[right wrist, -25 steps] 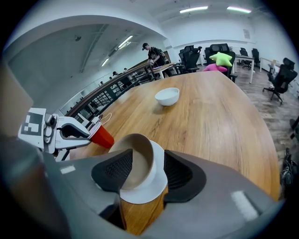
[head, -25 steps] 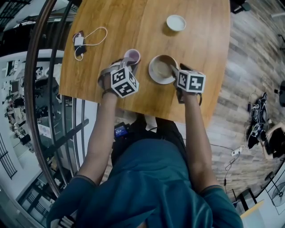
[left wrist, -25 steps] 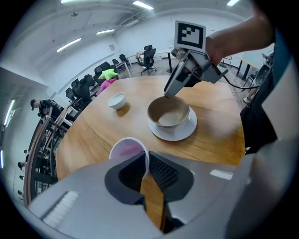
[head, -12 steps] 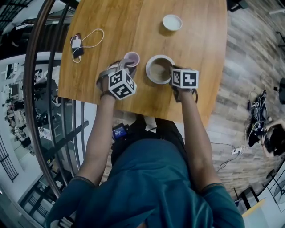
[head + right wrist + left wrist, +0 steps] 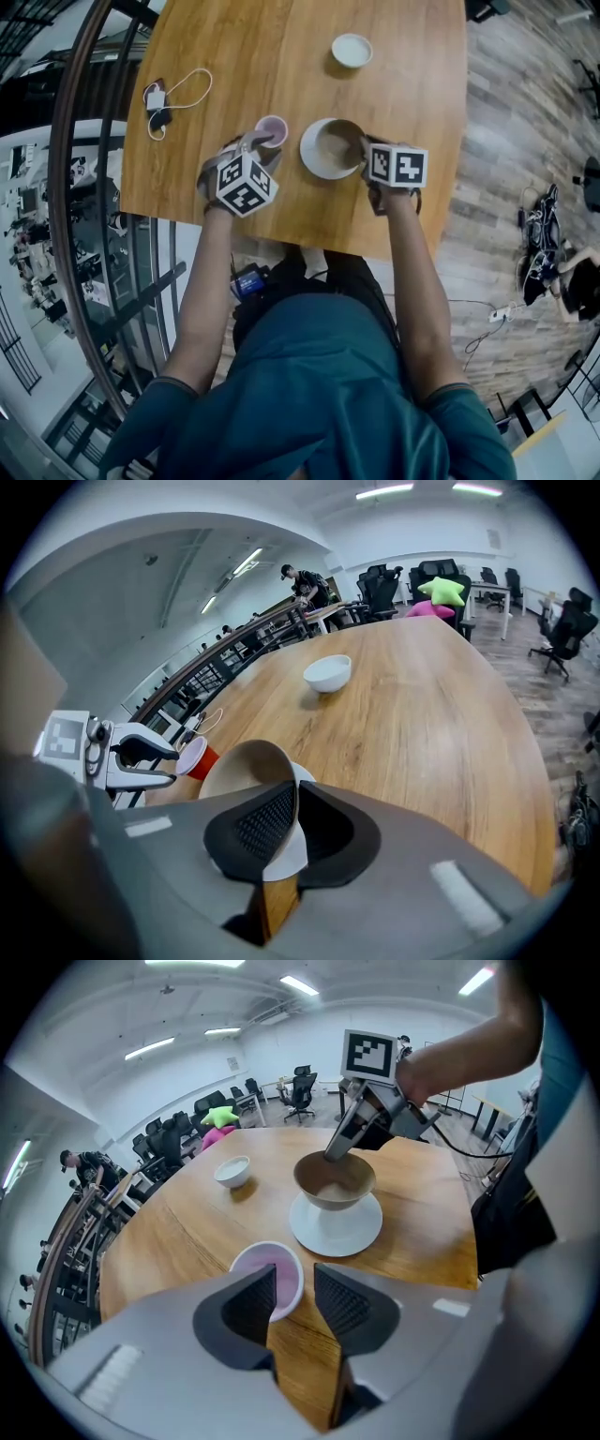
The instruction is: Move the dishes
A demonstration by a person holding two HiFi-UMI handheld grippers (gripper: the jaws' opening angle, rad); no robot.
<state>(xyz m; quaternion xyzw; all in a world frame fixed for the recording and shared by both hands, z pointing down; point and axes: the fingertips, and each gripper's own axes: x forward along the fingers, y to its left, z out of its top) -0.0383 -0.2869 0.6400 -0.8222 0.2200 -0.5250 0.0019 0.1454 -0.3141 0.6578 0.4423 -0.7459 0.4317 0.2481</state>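
Two grippers at the wooden table point(image 5: 281, 56); right gripper point(image 5: 292, 822) is clamped on the rim of the bowl point(image 5: 244, 766), which sits on a saucer point(image 5: 337, 1232); left gripper point(image 5: 295, 1297) has its jaws apart, pink cup point(image 5: 272, 1269) right at its tips.

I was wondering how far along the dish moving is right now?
Nothing looks finished: all dishes stand on the wooden table. In hand: the right gripper is clamped on the rim of the beige bowl, which sits on its white saucer; the left gripper, jaws open, straddles the rim of the red cup. Left: lifting both, and the small white bowl farther back, untouched.
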